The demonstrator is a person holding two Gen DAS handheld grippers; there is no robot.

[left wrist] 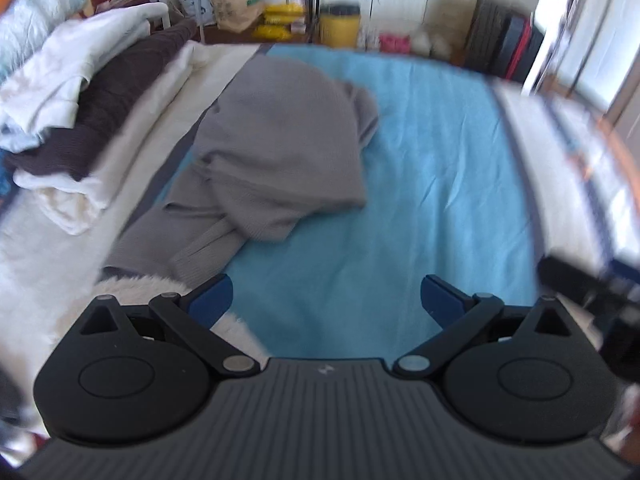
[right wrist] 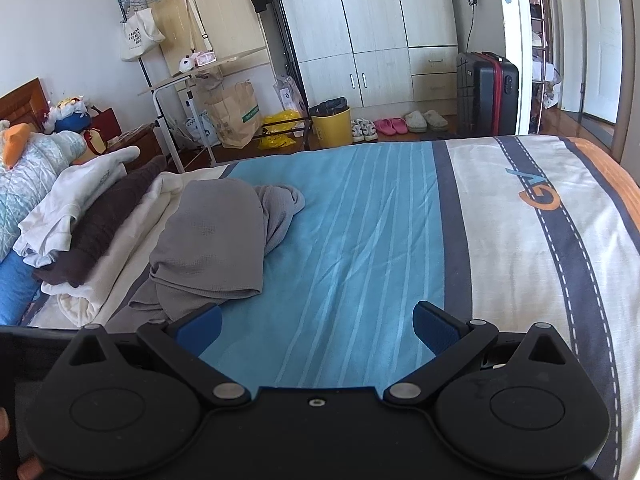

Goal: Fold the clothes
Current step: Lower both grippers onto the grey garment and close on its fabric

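Both grippers hang above the near part of the bed (right wrist: 360, 216) with jaws spread wide and nothing between them: the left gripper (left wrist: 326, 300) and the right gripper (right wrist: 318, 326) are equally released. One grey knit garment (left wrist: 276, 152) lies crumpled on the blue stripe of the bedcover, ahead and to the left of both sets of jaws. Its long axis runs from near-left to far, a ribbed hem or cuff trailing toward the near-left corner, close by the left gripper's left finger. Judging from the two views, the left gripper is the nearer one, so the first grasp probably falls to it, with the right reaching across to the far edge.

Left of the garment a pile of clothes (right wrist: 80, 232), white, dark brown and cream, sits stacked on the bed. Beyond the far edge stand a yellow bin (right wrist: 331, 124), a paper bag (right wrist: 236, 118), wardrobes (right wrist: 360, 28) and a dark suitcase (right wrist: 486, 96). The left view is blurred.
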